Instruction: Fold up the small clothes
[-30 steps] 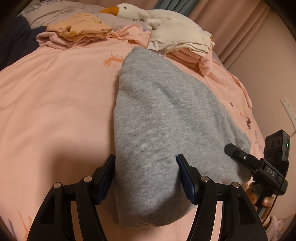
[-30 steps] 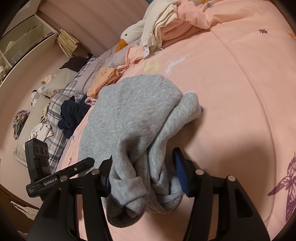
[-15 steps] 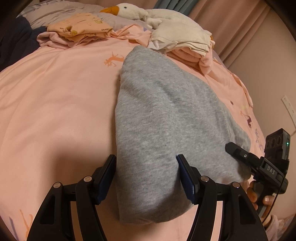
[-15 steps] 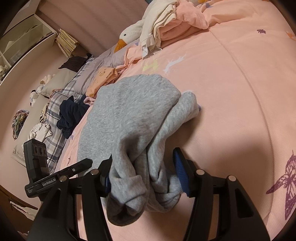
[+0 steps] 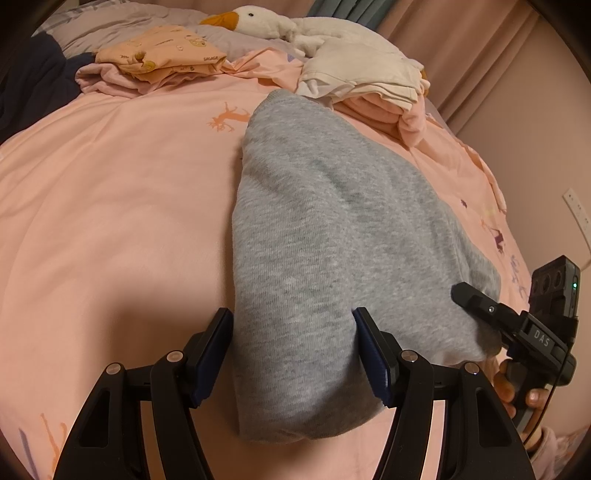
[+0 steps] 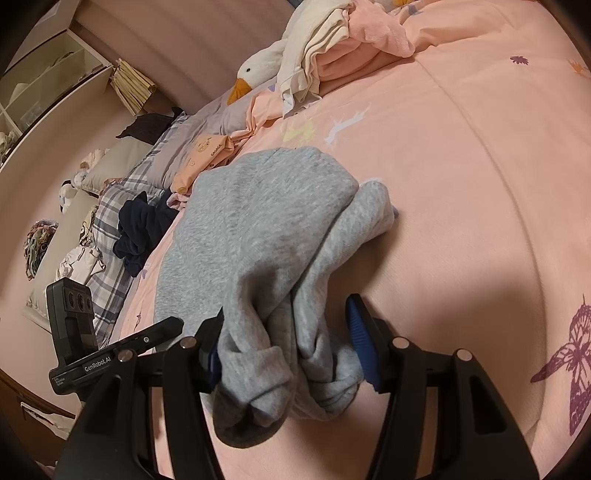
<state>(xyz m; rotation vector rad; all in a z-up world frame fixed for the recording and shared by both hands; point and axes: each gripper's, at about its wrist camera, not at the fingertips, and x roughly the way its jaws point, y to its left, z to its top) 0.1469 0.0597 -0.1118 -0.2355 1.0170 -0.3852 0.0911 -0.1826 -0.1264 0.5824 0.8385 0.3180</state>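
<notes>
Both hand-held grippers wide apart over grey garment (image 5: 332,258); its underside hidden.

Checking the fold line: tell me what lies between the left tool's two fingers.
In the left wrist view, the near end of the gray garment fills the gap of the left tool, lying on the pink bedcover.

Grey garment (image 5: 332,258): matt, finely ribbed knit cloth. Pink bedcover (image 5: 110,206): smooth printed cloth. Plush goose (image 5: 266,24): fuzzy pile. Left gripper (image 5: 293,354): matt black plastic, metal rivets.
</notes>
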